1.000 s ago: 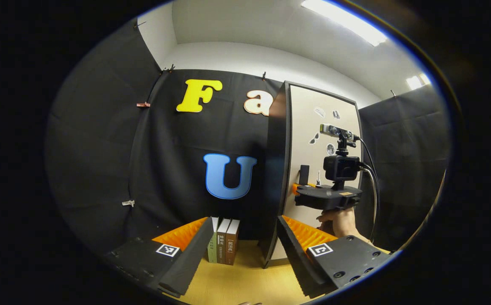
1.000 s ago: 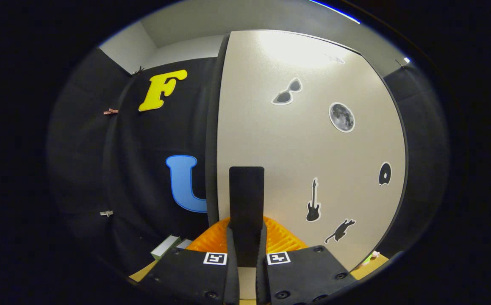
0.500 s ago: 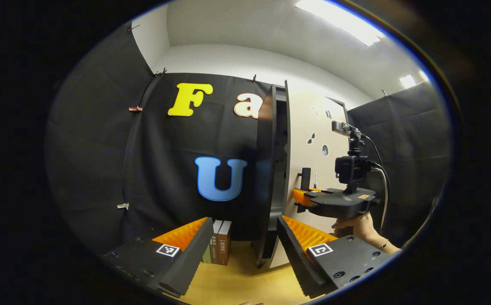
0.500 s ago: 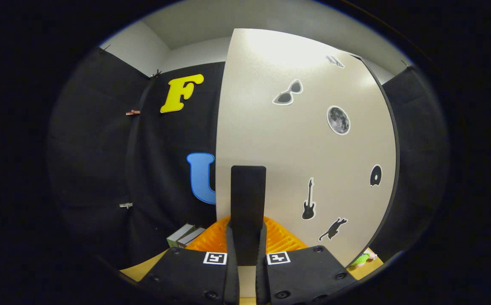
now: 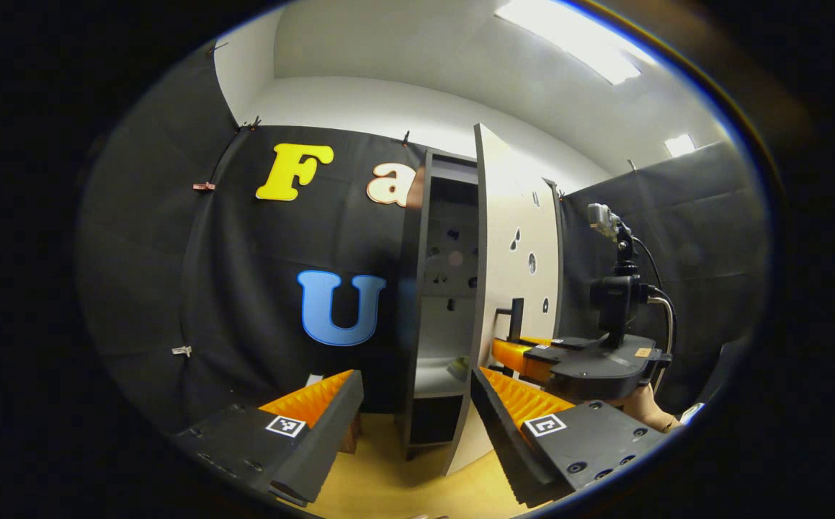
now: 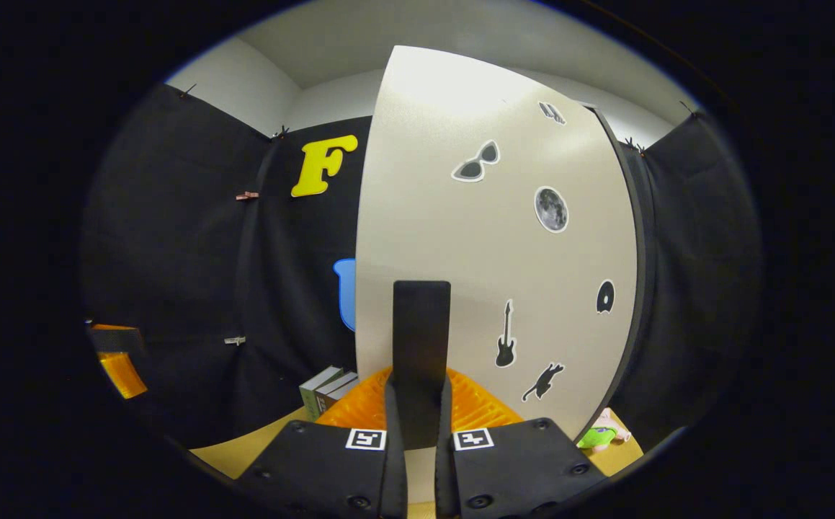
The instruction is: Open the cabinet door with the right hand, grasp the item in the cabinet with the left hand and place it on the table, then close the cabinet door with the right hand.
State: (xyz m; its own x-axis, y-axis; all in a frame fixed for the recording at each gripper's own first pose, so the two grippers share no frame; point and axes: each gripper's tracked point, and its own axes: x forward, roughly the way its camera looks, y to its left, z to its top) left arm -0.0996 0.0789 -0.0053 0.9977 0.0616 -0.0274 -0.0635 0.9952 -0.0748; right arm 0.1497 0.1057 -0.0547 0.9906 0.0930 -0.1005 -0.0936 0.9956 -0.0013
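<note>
The tall cabinet [image 5: 417, 288] stands upright on the worktop, dark-framed, its pale door [image 6: 489, 274] swung part-way open and dotted with small stickers. A dark upright handle [image 6: 421, 346] sits on the door's face. Inside, a small item [image 5: 458, 369] lies on a pale shelf, too blurred to identify

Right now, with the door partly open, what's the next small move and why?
Probably keep swinging the door wider with the right gripper, which is shut on the handle. The cabinet opening looks narrow, and the open left gripper sits in front of it with little room to reach the shelf.
</note>
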